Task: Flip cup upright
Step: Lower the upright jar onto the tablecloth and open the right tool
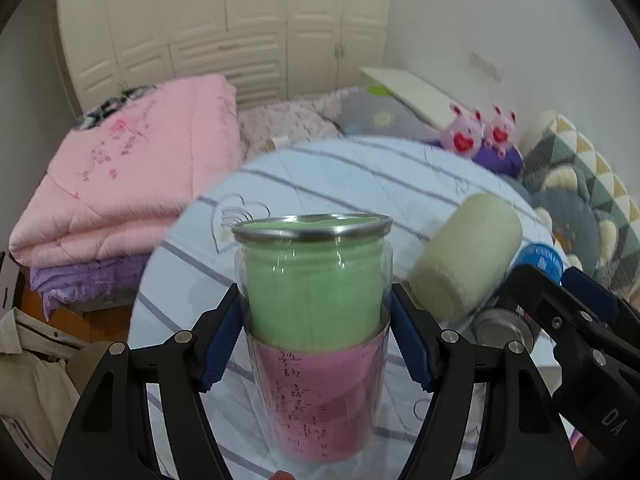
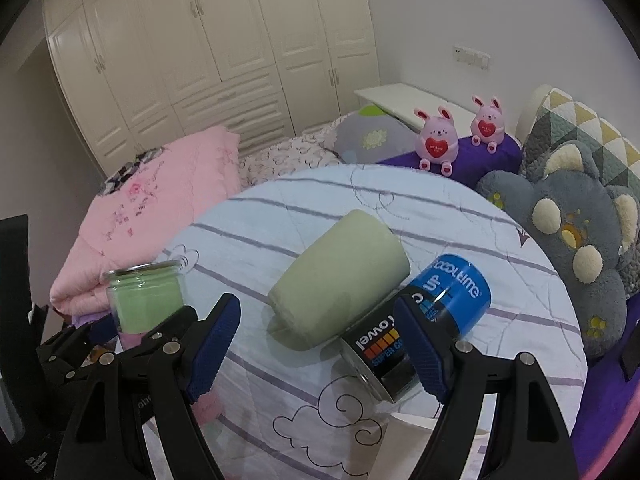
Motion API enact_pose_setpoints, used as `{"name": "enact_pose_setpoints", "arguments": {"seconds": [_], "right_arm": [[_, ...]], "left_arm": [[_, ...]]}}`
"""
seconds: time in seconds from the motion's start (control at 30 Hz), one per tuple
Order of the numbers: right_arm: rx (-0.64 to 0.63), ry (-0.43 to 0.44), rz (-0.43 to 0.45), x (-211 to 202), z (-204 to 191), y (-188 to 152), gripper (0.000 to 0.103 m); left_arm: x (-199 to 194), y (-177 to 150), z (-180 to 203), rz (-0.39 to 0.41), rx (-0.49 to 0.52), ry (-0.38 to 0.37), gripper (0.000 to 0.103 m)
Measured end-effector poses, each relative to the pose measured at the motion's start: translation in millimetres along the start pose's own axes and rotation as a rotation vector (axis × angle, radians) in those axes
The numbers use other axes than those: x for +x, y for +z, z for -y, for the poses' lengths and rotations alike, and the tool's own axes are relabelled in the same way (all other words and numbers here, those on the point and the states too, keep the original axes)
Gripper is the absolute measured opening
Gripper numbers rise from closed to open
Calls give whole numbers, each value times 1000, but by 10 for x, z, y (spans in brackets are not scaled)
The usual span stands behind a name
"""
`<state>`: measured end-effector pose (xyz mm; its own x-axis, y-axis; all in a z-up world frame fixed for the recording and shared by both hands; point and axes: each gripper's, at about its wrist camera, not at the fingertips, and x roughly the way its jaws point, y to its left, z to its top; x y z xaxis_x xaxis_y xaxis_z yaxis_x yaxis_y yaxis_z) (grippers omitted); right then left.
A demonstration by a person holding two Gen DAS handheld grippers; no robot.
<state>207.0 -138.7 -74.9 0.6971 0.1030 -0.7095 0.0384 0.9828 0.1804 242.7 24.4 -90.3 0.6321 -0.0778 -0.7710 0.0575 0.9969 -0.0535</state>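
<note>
My left gripper (image 1: 316, 332) is shut on a clear cup (image 1: 314, 300) with a metal rim and green and pink inserts. The cup stands upright with its rim on top, over the round striped table (image 1: 360, 184). The cup also shows at the left of the right wrist view (image 2: 144, 304). My right gripper (image 2: 316, 344) is open and empty, low over the table. A pale green cup (image 2: 340, 284) lies on its side just ahead of it, also seen in the left wrist view (image 1: 468, 256).
A blue and black canister (image 2: 420, 320) lies on its side against the pale green cup, by my right fingertip. A pink folded quilt (image 2: 160, 216), two pink plush rabbits (image 2: 438, 140), a grey paw cushion (image 2: 568, 240) and white wardrobes (image 2: 200, 48) surround the table.
</note>
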Motion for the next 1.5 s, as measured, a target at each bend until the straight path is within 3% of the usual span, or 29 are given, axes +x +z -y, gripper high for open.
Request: {"name": "enact_pose_setpoints", "arguments": {"seconds": [0.27,1.07,1.2,1.5], "right_arm": [[7,16,24,-22,22,1,80],[-6,30,-11,-54,70,-119,80],[-8,36,-4,-111,82,-114,80],[-14,59,16,-341,73,-153,80]], "left_arm": [[-77,-11,-16,98,-17,21,71],[-154,-188,38,81,32,58,72],[-222,-222,37,86,36,75,83],[-485,-308,59,108,31,52,92]]}}
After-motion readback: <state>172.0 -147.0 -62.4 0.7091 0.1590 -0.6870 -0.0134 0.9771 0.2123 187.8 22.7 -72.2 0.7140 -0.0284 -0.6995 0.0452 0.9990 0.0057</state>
